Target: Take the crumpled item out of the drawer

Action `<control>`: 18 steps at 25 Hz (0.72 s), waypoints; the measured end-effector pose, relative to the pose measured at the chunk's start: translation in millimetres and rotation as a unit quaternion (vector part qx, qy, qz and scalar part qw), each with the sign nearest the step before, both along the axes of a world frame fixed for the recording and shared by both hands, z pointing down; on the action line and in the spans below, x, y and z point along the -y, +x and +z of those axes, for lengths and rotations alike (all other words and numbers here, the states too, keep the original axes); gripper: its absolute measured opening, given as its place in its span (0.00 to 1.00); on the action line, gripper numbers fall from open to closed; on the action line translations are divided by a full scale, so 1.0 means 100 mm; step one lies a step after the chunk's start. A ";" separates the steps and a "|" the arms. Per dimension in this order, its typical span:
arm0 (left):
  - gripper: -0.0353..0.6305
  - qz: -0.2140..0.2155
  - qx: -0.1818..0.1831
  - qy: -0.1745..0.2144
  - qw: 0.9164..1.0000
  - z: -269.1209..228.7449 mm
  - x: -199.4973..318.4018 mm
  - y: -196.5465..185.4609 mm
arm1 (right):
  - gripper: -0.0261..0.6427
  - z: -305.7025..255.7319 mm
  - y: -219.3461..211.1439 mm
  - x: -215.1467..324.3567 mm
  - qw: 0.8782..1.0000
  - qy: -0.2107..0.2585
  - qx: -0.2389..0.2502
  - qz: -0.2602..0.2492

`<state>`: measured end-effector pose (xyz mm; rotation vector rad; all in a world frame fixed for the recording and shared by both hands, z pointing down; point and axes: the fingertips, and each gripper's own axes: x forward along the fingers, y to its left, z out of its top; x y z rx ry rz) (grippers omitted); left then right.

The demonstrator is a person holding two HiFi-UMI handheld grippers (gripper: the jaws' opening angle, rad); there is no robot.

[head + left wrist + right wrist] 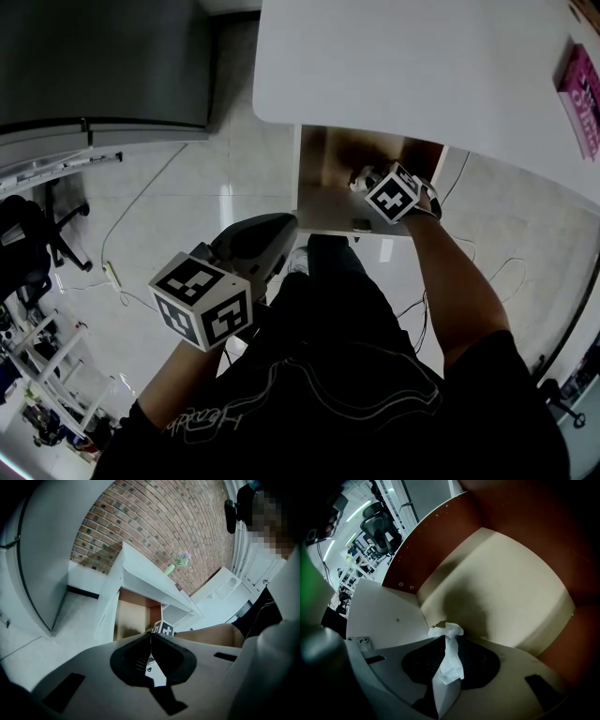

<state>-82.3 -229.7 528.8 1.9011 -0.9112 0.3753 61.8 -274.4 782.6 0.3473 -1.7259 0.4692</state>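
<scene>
Pale tiled floor [216, 178] is running beneath a white counter [394, 66], with cables [141, 202] trailing across it. A brick wall [154, 527] is backing the counter in the left gripper view, and a pink book [581, 94] is lying at the counter's far right edge. Under the counter the drawer [328, 159] is standing open: brown walls, pale bottom, no other contents showing. The right gripper [446, 641] is reaching steeply down into it. Its fingers [422, 660] are pinching together on the crumpled item [450, 660], a white wad of thin paper or tissue that is bunching above the tips and trailing back between the pads. The item is sitting inside the drawer, low over the bottom; whether it is touching cannot be told. Judgement: the near-vertical approach is clearing the drawer walls and setting up a straight lift out. The left gripper [151, 637] is hanging near the person's lap, well apart from the drawer, with its fingers [138, 656] pressed together on nothing. It is probably being parked out of the way, since so light an item needs one gripper only.
</scene>
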 end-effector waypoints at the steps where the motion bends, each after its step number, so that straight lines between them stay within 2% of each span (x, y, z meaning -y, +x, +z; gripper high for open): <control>1: 0.09 0.001 0.001 -0.001 1.000 0.00 -0.01 0.00 | 0.18 -0.02 -0.01 -0.01 1.000 0.000 0.001 0.001; 9: 0.09 0.010 0.000 0.004 1.000 -0.11 -0.04 0.02 | 0.14 -0.27 -0.05 0.00 1.000 0.013 0.020 0.019; 14: 0.09 0.021 -0.001 0.017 1.000 -0.27 -0.09 0.05 | 0.13 -0.65 -0.09 -0.04 0.998 0.036 0.037 0.032; 18: 0.09 0.028 -0.001 0.032 0.999 -0.48 -0.14 0.05 | 0.13 -0.99 -0.13 -0.07 0.993 0.053 0.076 0.079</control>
